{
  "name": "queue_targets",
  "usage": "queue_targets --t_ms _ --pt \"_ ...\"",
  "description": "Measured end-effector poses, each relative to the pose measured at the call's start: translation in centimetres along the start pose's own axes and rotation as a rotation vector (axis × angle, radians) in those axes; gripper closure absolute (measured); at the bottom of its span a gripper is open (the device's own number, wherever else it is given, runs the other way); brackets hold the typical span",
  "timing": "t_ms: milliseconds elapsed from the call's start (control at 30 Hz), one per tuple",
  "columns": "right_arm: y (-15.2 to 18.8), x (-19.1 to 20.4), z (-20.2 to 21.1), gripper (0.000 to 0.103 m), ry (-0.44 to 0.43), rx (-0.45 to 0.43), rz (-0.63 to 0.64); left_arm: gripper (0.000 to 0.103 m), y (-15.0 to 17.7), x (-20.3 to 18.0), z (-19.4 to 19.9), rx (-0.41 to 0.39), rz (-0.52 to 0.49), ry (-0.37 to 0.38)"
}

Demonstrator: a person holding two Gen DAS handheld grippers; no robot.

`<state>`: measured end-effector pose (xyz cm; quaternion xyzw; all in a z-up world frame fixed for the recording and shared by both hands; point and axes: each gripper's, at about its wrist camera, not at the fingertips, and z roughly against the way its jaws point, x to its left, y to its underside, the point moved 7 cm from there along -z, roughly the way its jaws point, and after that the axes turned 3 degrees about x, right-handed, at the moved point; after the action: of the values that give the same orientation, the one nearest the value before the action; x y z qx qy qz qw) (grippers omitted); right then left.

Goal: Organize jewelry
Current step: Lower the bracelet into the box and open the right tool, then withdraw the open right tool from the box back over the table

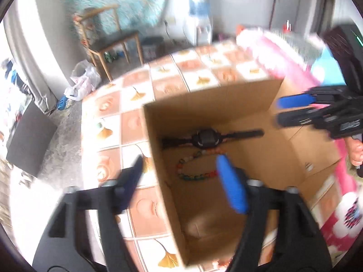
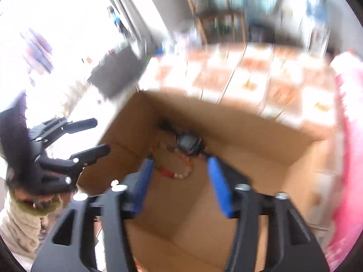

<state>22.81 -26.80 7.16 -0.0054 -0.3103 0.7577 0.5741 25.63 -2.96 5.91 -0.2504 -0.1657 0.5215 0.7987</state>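
Observation:
An open cardboard box (image 1: 238, 99) stands on the tiled table; it also shows in the right wrist view (image 2: 249, 122). Inside lie a black wristwatch (image 1: 205, 138) and a string of colourful beads (image 1: 195, 174), both also in the right wrist view, the watch (image 2: 188, 144) and the beads (image 2: 174, 173). My left gripper (image 1: 179, 161) is open and empty, straddling the box's left wall. My right gripper (image 2: 179, 161) is open and empty above the box's inside. Each gripper also shows in the other's view: the right (image 1: 280, 112), the left (image 2: 102, 136).
The table (image 1: 136, 95) has an orange and white tiled cloth. Pink items (image 1: 283, 52) lie at the table's right side. A wooden chair (image 1: 109, 38), a plastic bag (image 1: 84, 81) and a dark box (image 1: 29, 140) stand on the floor beyond.

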Motion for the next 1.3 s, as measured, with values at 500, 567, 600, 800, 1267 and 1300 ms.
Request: queue_targets --t_ms 500,567,600,800,1267,1300 --pt "11.2 -8.3 3.1 0.037 -0.092 -0.047 -0.399 0.024 7.1 1.4 -4.1 0.140 0.430 0.389" --pt "11.3 -8.0 2.9 0.037 -0.068 -0.047 -0.380 0.024 7.2 0.7 -3.9 0.142 0.415 0.353" --pt "11.2 -7.4 2.9 0.037 -0.059 -0.046 -0.377 0.024 7.3 0.3 -3.9 0.143 0.413 0.344" --pt "11.3 -8.1 3.4 0.037 -0.060 -0.047 -0.396 0.024 7.4 -0.9 -3.7 0.138 0.376 0.327" --pt "12.1 -5.7 9.9 0.037 0.216 -0.229 -0.264 0.019 8.9 1.7 1.6 -0.048 0.359 0.203" --pt "12.7 -4.3 11.1 0.037 0.211 -0.267 -0.240 0.019 9.7 1.8 2.3 -0.058 0.351 0.189"
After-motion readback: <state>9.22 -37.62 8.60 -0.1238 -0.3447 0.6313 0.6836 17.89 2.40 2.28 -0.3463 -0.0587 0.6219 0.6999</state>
